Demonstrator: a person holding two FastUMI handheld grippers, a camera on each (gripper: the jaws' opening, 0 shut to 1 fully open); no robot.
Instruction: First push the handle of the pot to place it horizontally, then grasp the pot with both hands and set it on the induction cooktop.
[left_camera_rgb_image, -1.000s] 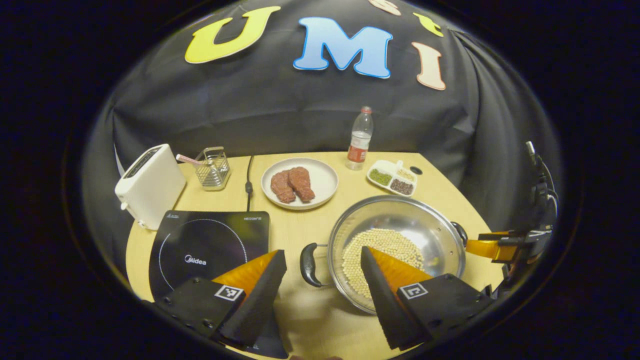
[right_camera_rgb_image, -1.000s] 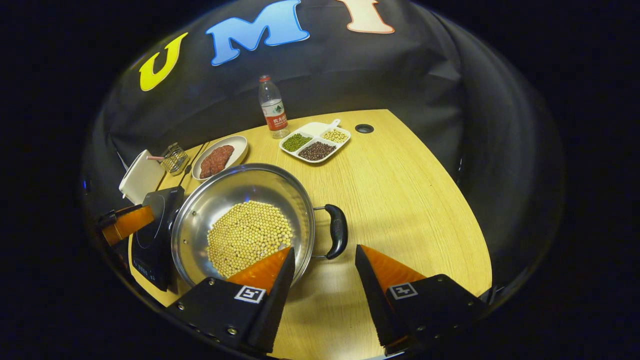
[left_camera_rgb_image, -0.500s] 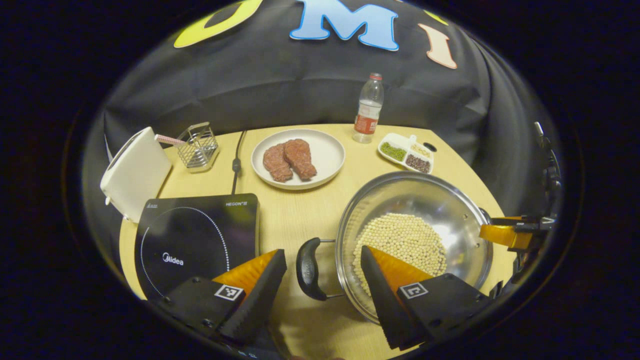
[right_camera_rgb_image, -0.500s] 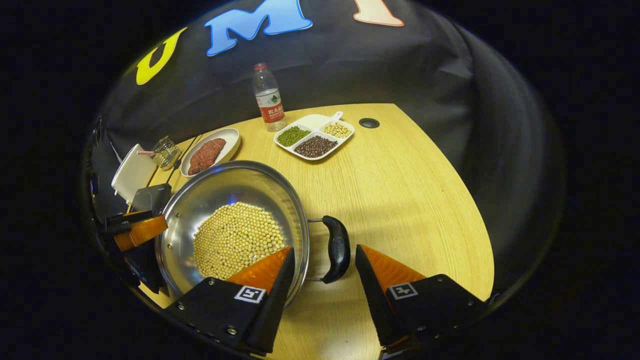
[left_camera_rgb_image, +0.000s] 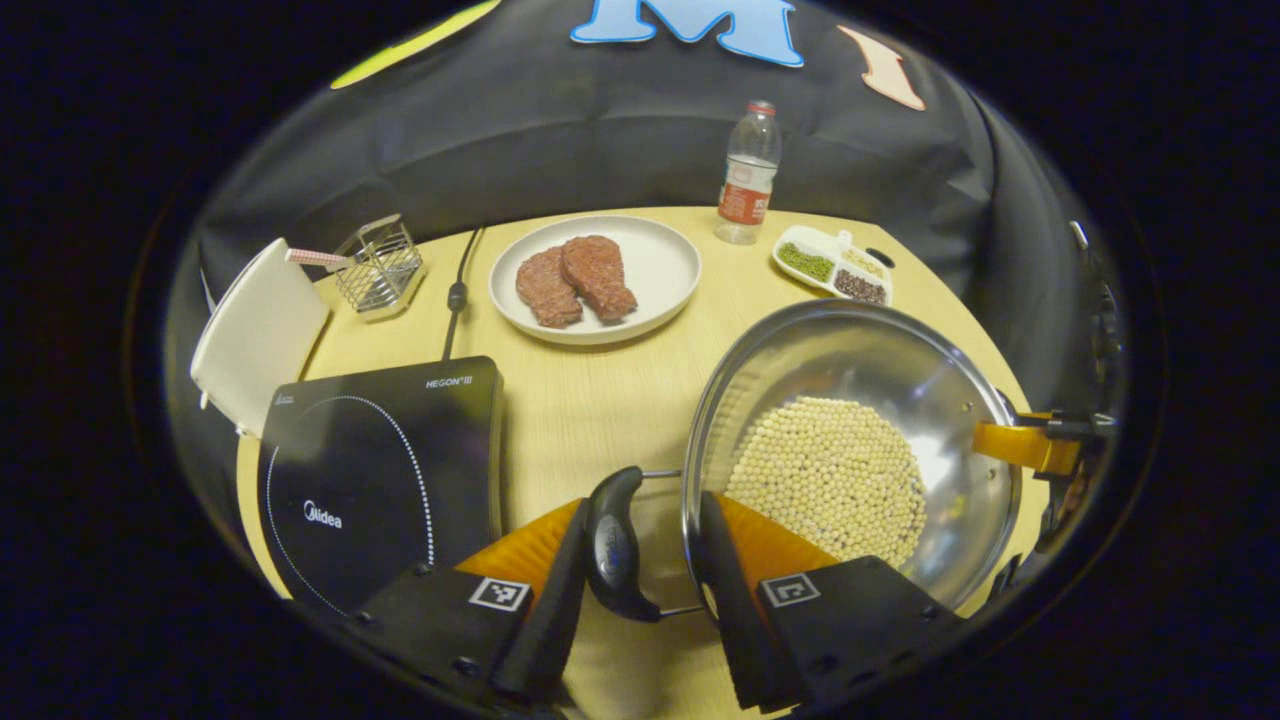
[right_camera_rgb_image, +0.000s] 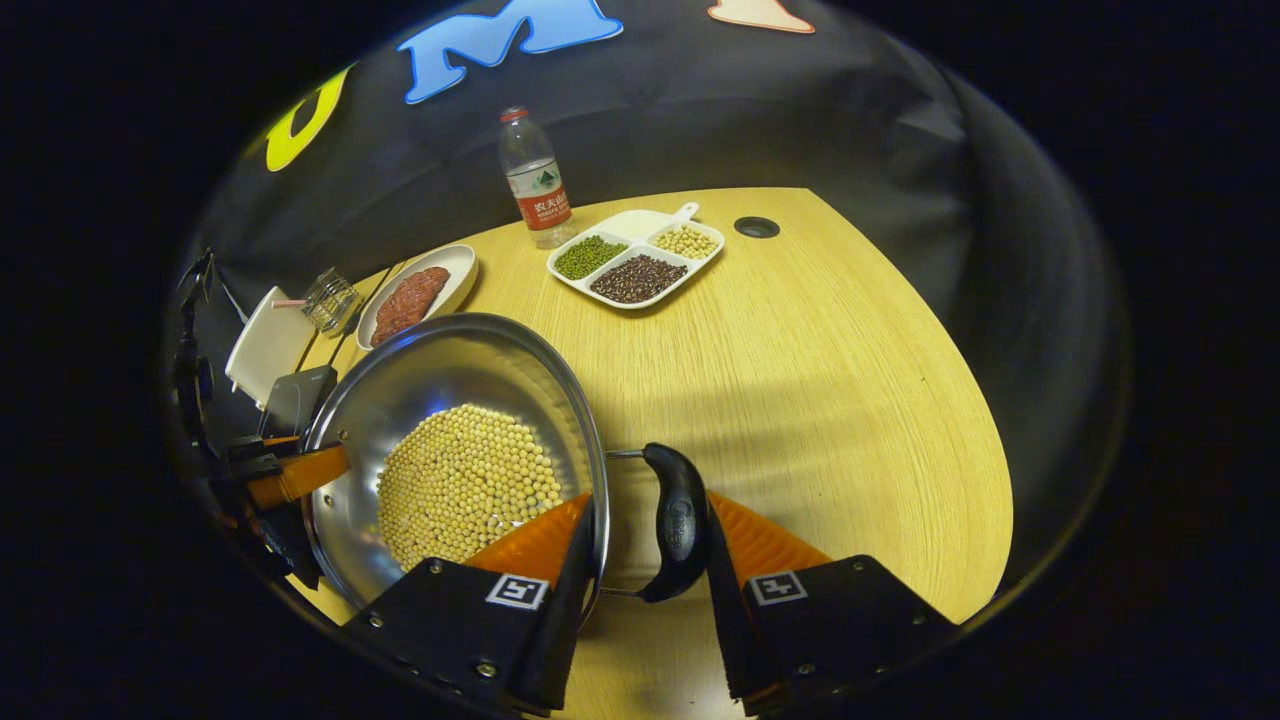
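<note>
Closed in since a second ago: left hand-held gripper (left_camera_rgb_image: 632, 560) and right hand-held gripper (right_camera_rgb_image: 648, 560), each narrowed around a side handle of the bean-filled pot (left_camera_rgb_image: 850, 440), one finger inside the rim, apparently readying a level lift from the tabletop (right_camera_rgb_image: 820, 360) toward the cooktop (left_camera_rgb_image: 380, 470) alongside.

The pot (left_camera_rgb_image: 850, 400) by the jaws is polished metal, mirror-bright inside, with glossy black plastic handles (right_camera_rgb_image: 677, 520). Beyond them the bench (right_camera_rgb_image: 820, 370) is pale matt wood with fine grain. The cooktop (left_camera_rgb_image: 380, 470) has a smooth, glossy black glass face. The plate (left_camera_rgb_image: 660, 270) looks glazed white; the bottle (right_camera_rgb_image: 532, 180) is clear plastic.
</note>
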